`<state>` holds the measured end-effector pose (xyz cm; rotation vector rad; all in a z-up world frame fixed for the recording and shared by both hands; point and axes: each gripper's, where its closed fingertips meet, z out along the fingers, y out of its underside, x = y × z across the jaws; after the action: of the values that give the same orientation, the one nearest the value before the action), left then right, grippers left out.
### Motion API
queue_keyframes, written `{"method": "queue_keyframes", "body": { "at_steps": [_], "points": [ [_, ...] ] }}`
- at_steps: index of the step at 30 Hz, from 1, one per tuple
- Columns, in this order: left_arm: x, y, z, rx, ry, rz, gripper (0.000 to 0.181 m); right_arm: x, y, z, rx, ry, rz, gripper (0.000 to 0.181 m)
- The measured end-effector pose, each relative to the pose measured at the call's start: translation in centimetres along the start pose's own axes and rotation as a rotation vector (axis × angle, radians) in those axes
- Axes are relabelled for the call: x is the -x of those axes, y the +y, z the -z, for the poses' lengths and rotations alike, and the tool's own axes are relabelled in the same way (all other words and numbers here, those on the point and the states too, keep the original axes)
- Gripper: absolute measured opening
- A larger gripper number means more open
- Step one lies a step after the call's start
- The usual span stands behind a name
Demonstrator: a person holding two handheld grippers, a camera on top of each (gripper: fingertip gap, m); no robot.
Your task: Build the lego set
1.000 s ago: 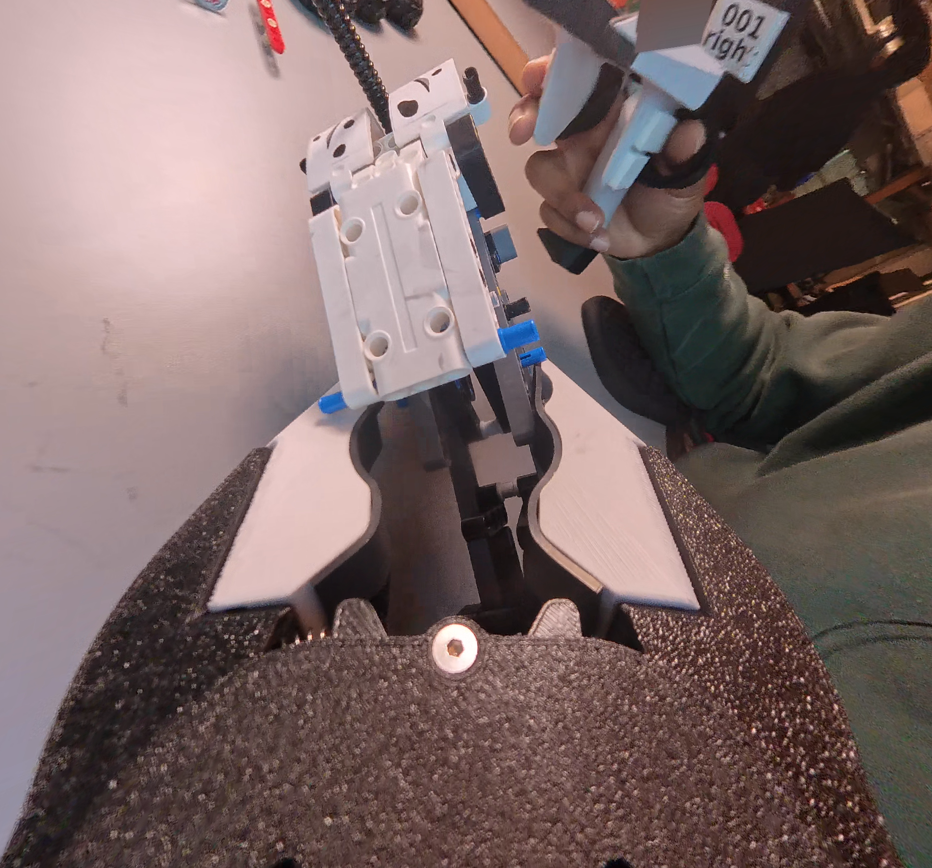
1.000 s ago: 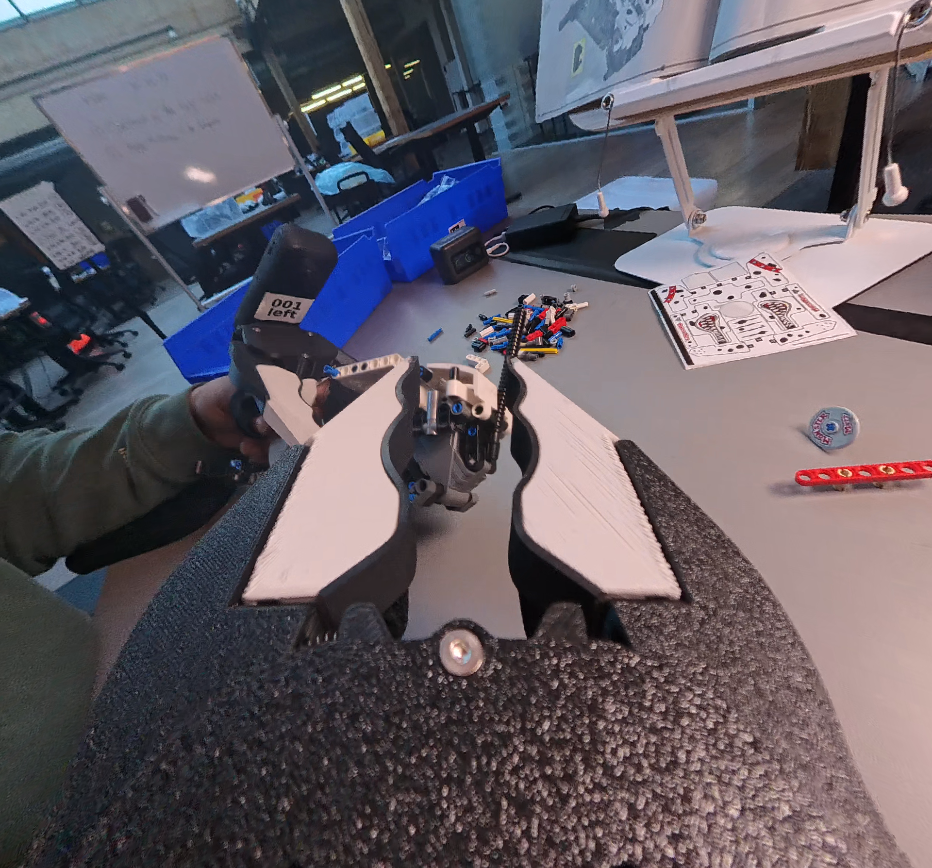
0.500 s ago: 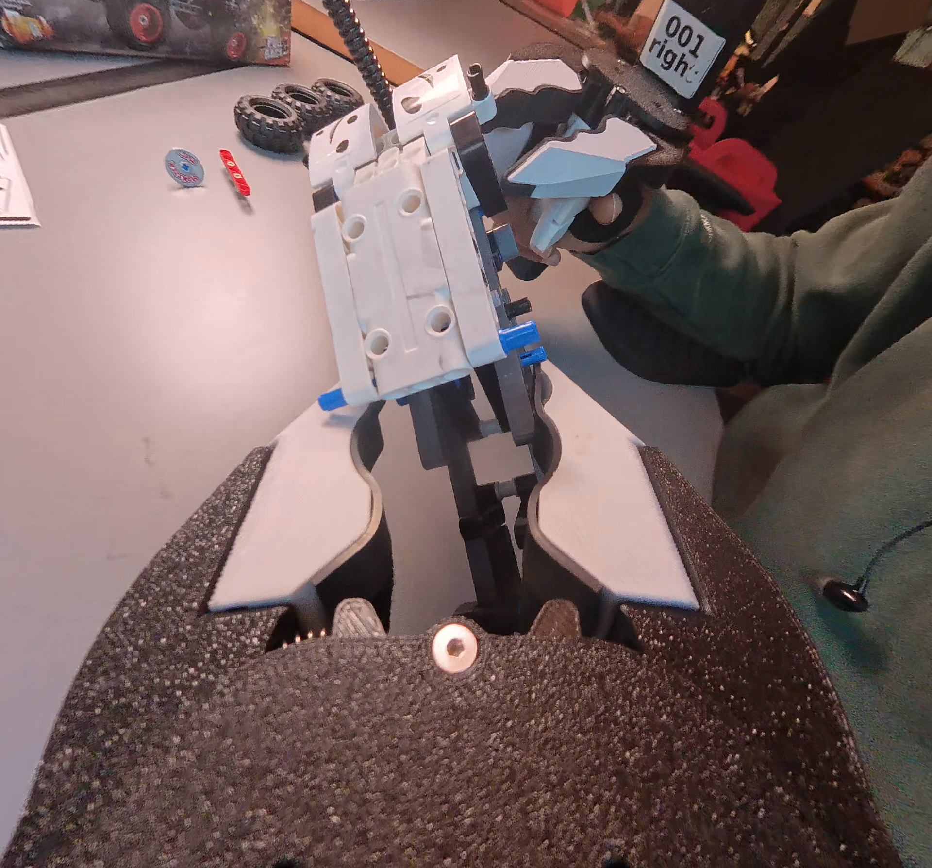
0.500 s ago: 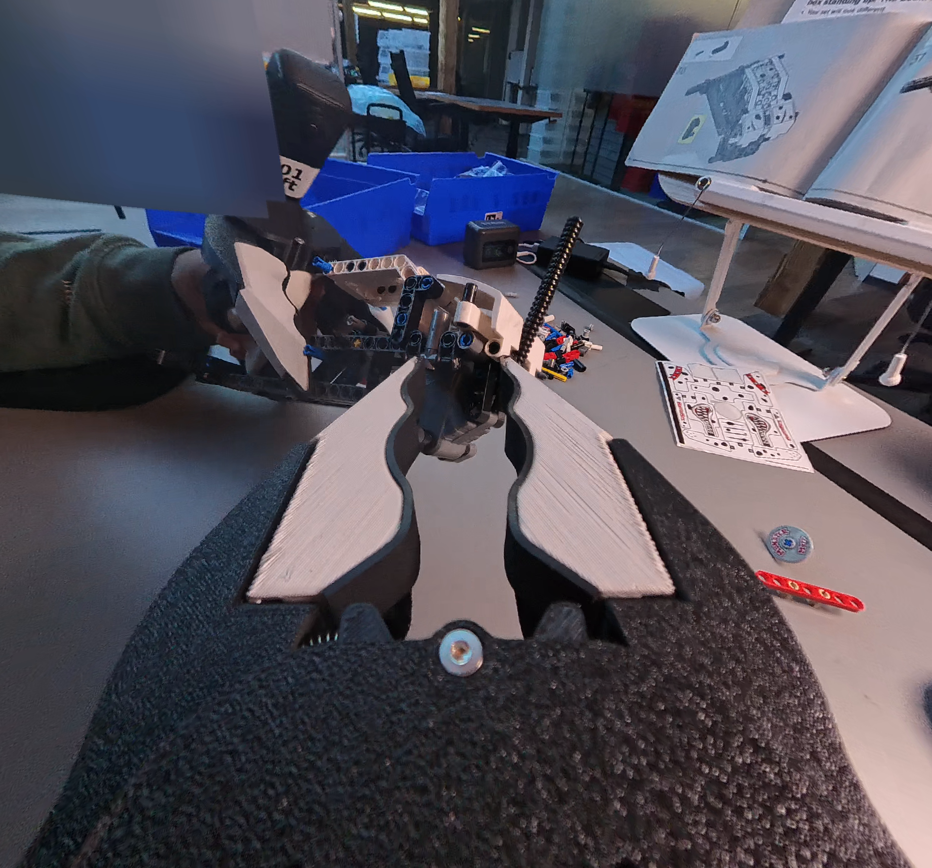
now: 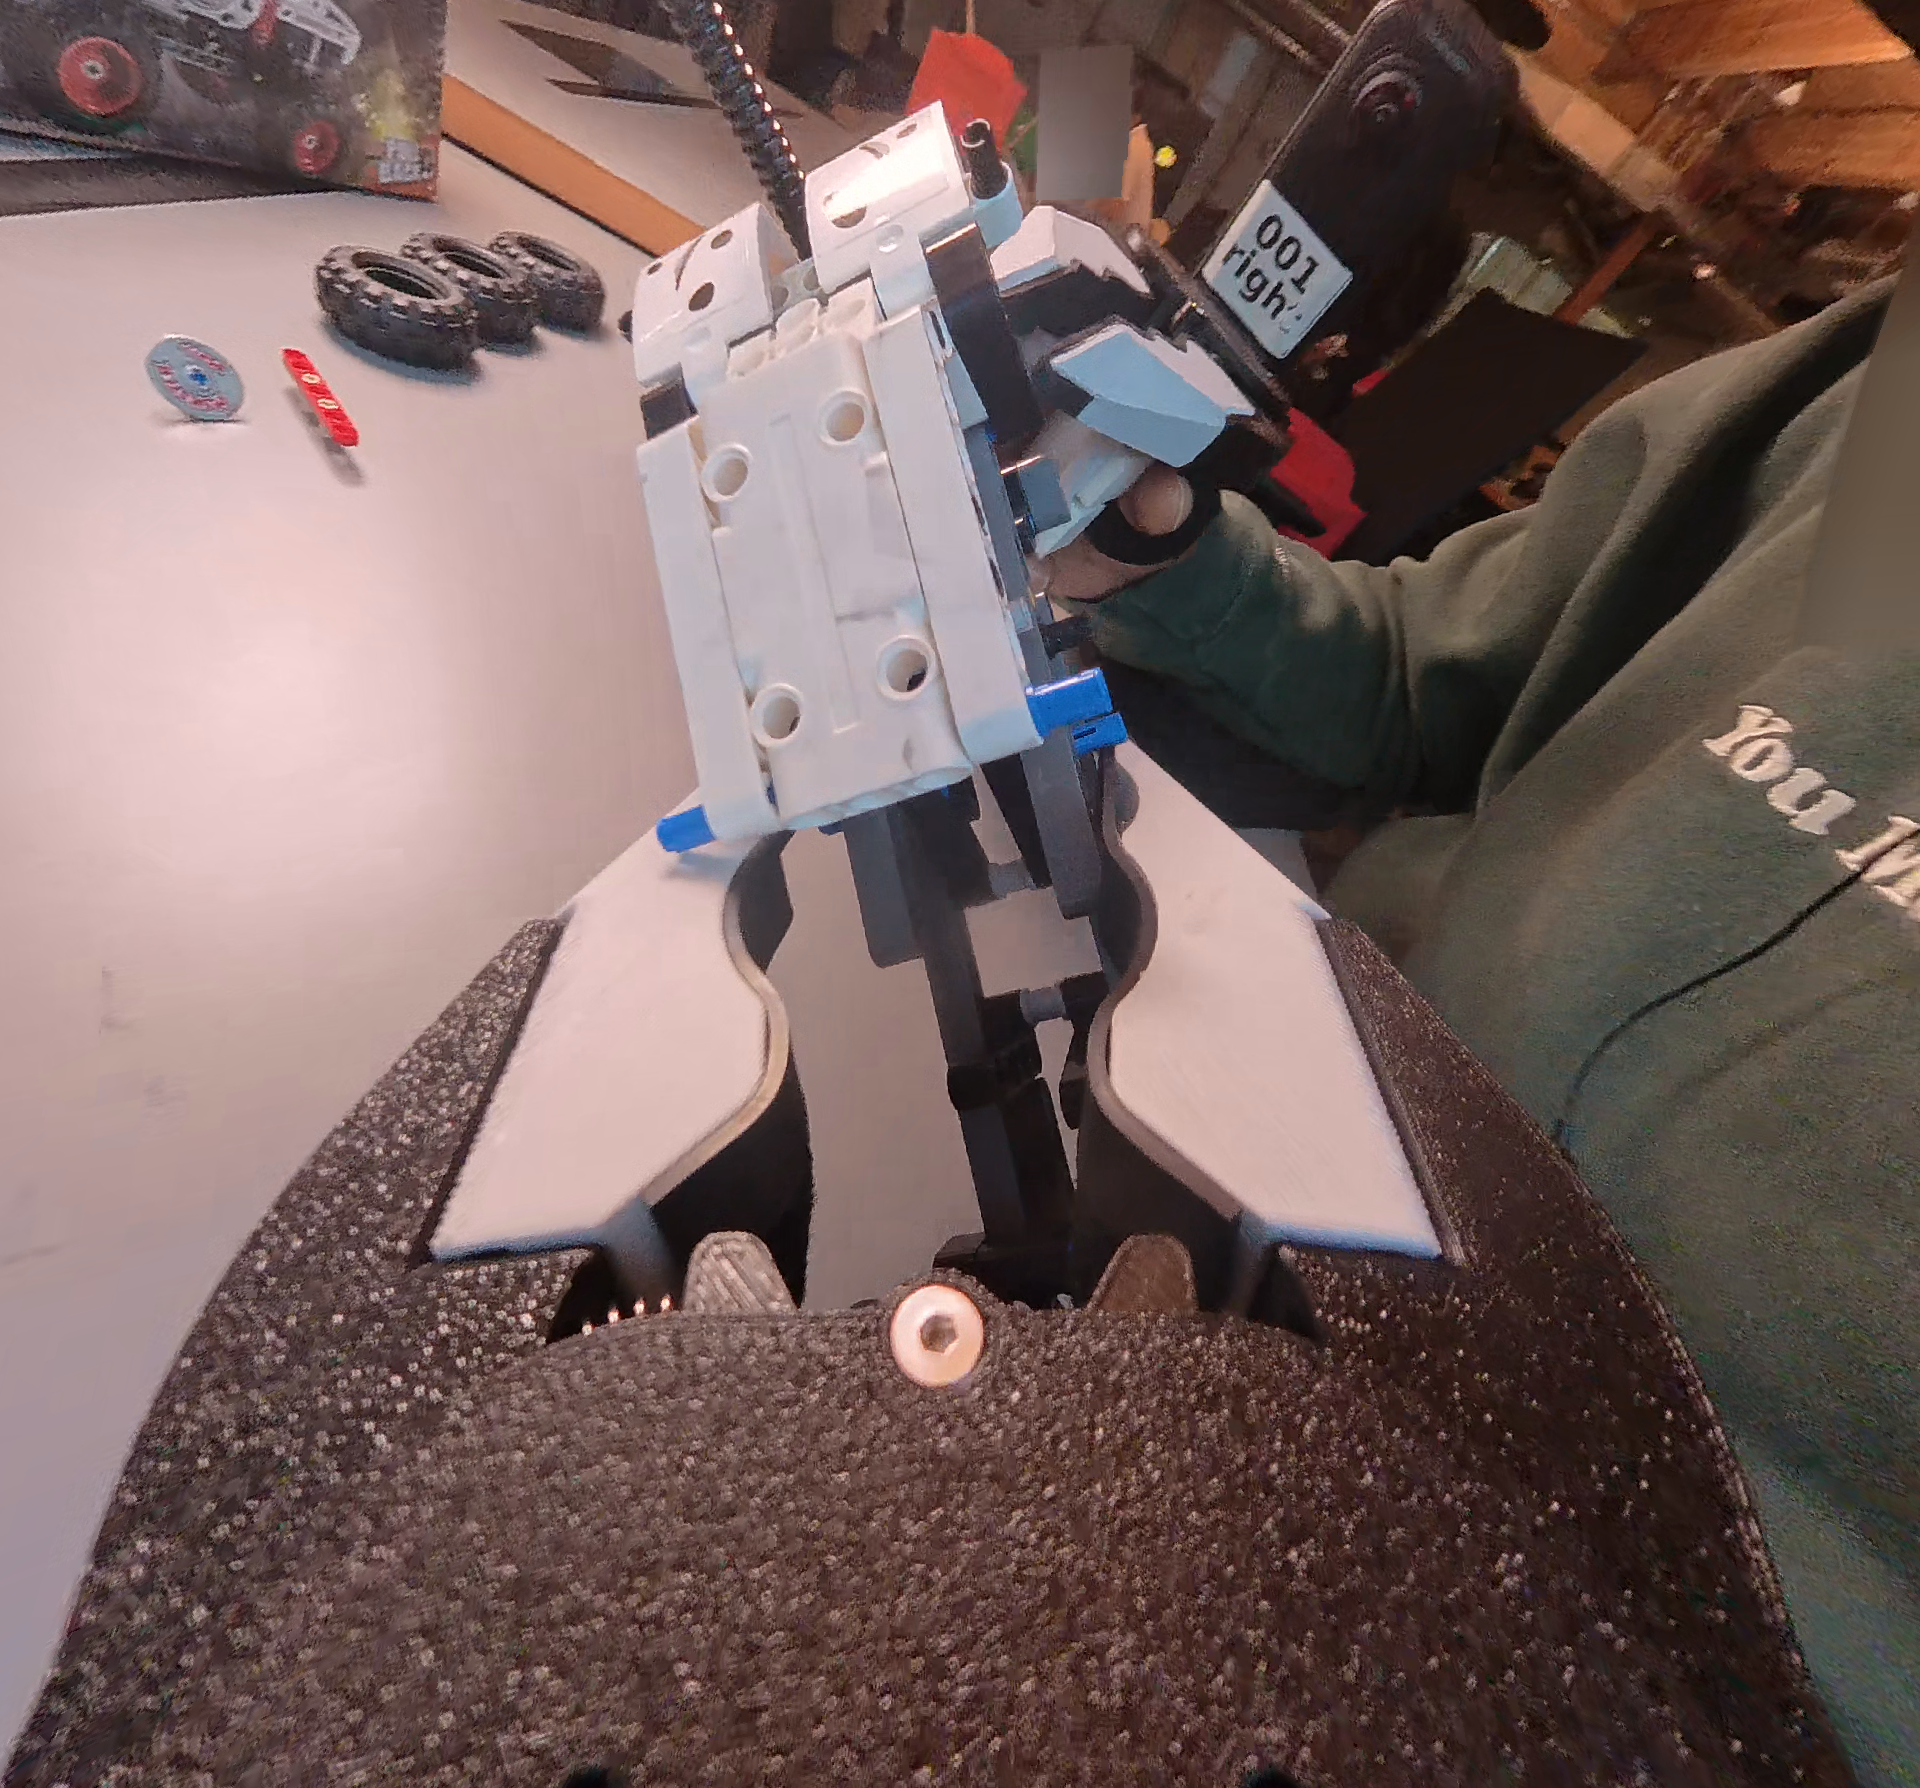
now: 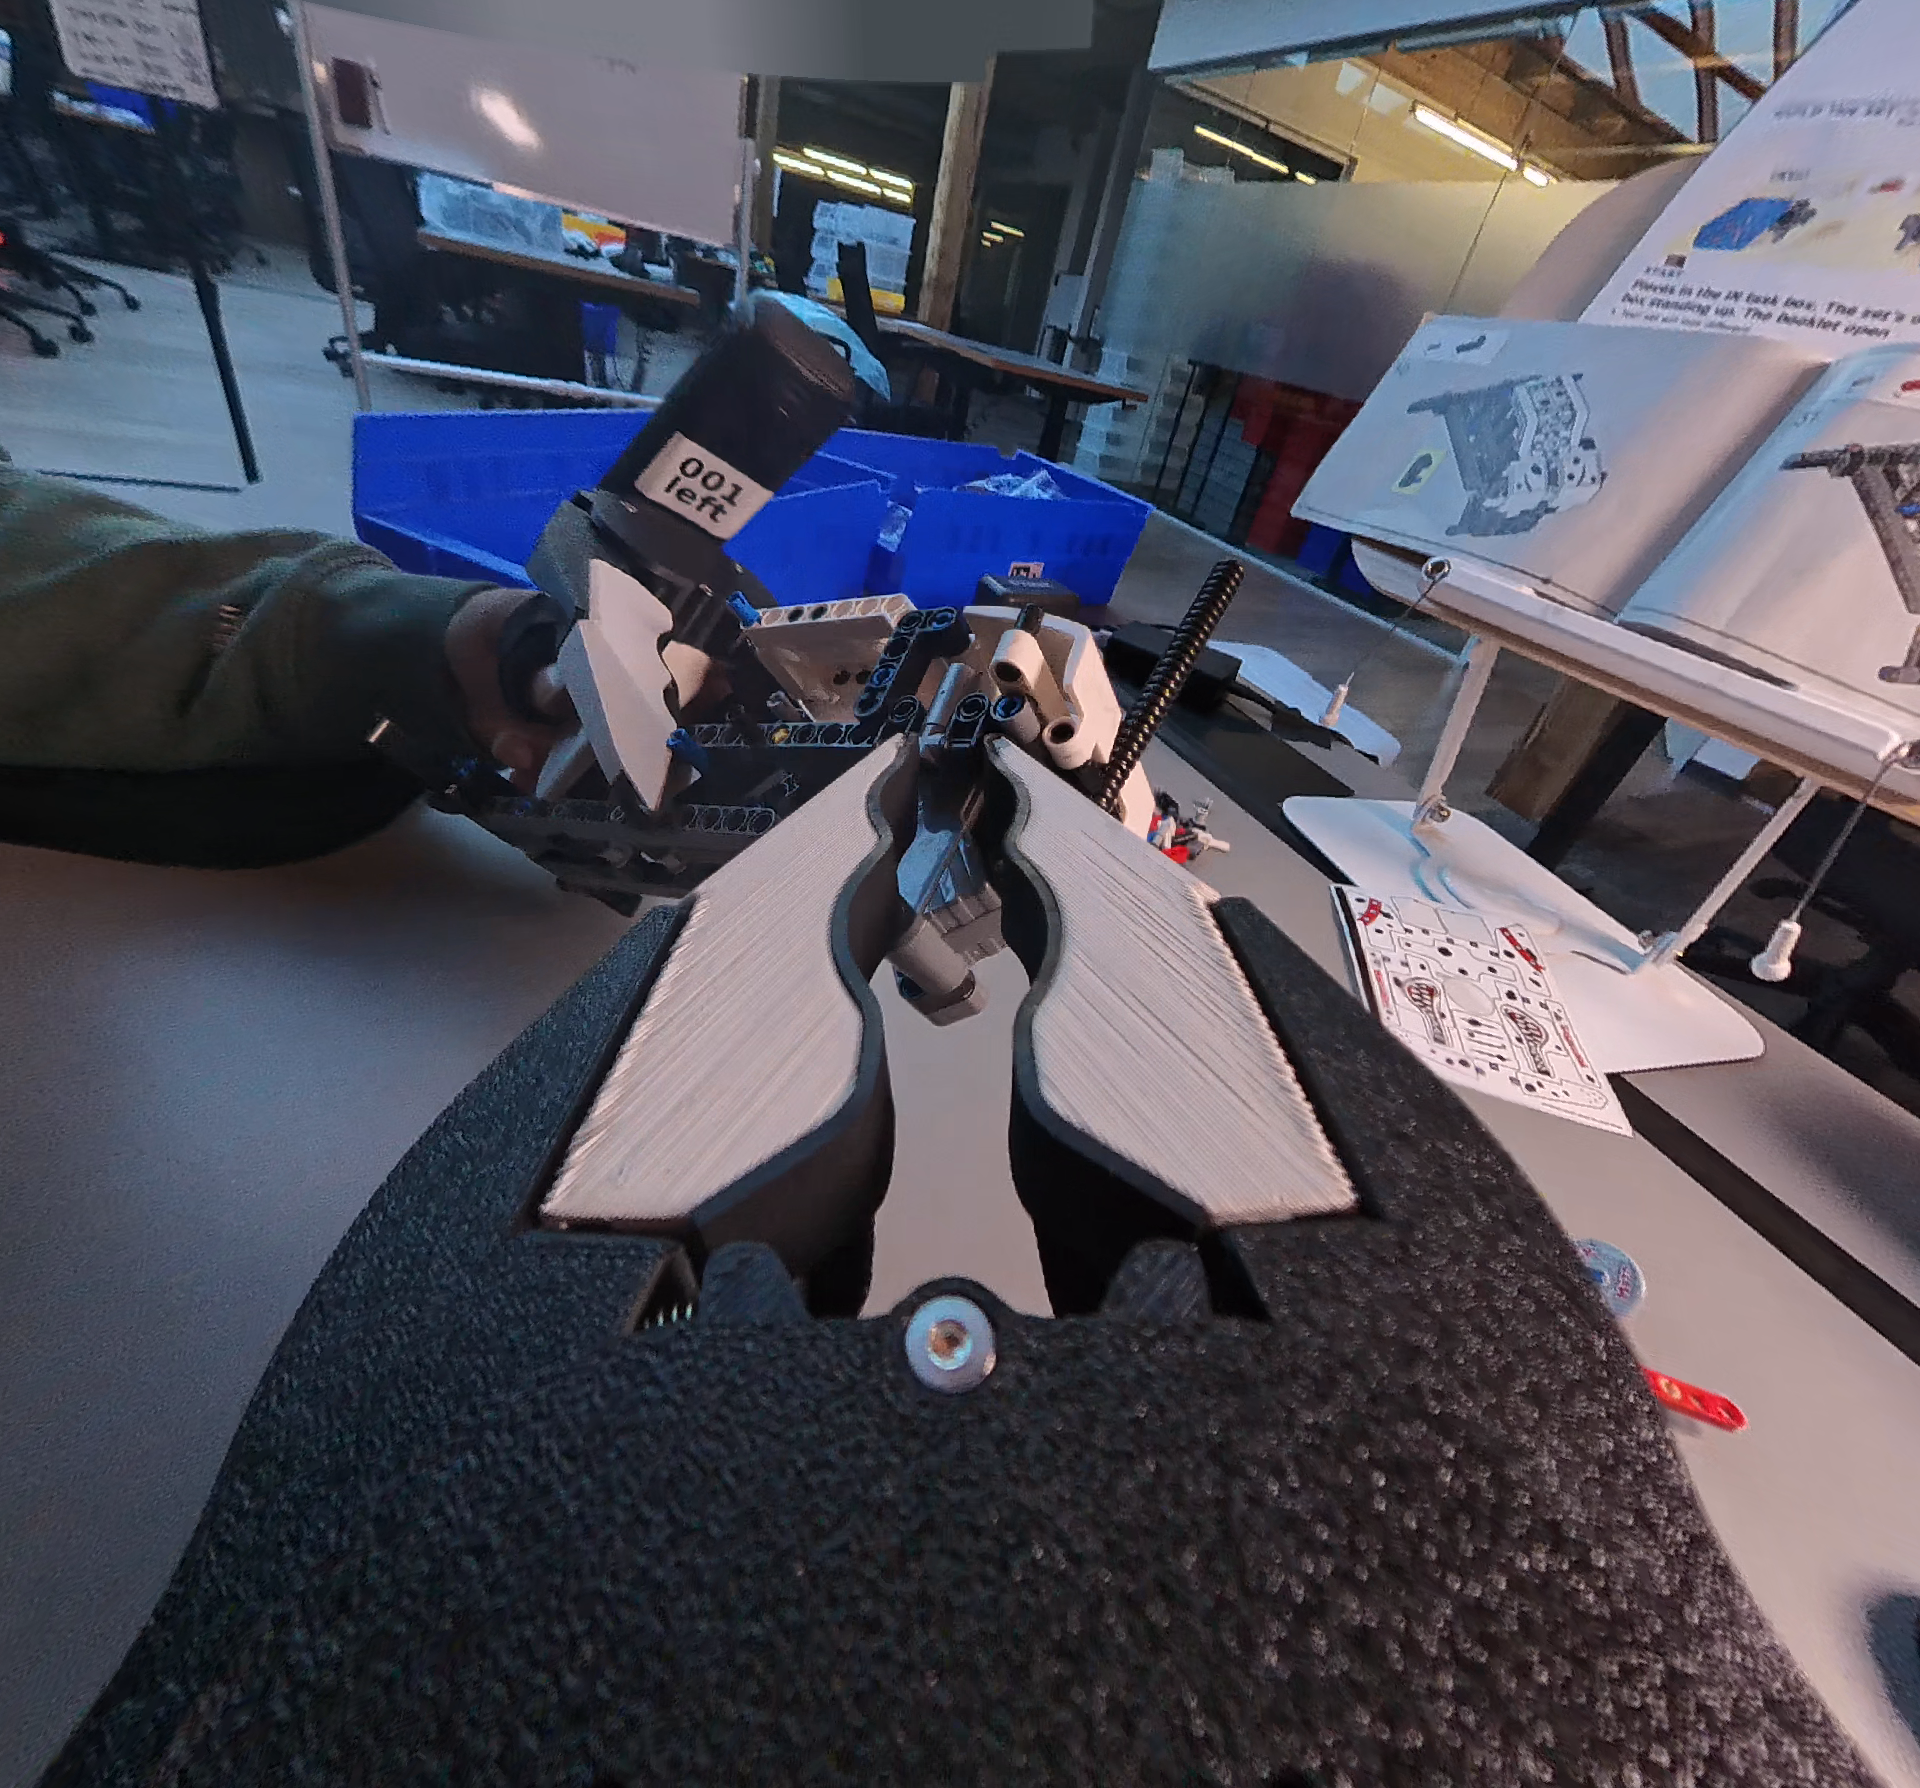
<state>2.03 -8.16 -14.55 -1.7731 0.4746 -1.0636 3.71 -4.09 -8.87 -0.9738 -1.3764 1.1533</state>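
The lego model is hanging above the grey surface, gripped at both ends. The left tongs are clamping its dark frame, while the right tongs are pinching its grey end narrowly.

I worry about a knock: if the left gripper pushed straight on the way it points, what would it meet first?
The lego model itself: the left gripper already clamps its dark frame, so the white body sits directly ahead. Beyond it, probably the right gripper, closed on the model's far side; depth is unclear.
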Motion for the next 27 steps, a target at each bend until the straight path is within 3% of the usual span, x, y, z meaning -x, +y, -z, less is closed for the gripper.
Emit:
{"method": "queue_keyframes", "body": {
  "at_steps": [10,16,27],
  "points": [
    [-2.9,-0.9,0.5,-0.072,0.231,0.029,0.057,1.7,-3.2,0.6,-0.104,-0.024,0.066,0.002],
    [-3.5,-1.7,0.7,-0.121,0.329,0.137,0.057,1.1,-4.1,1.2,-0.143,-0.001,0.03,0.002],
    [-3.2,-2.4,1.0,-0.169,0.39,0.275,0.057,-0.1,-3.7,1.3,-0.093,0.031,-0.021,0.01]
  ]
}}
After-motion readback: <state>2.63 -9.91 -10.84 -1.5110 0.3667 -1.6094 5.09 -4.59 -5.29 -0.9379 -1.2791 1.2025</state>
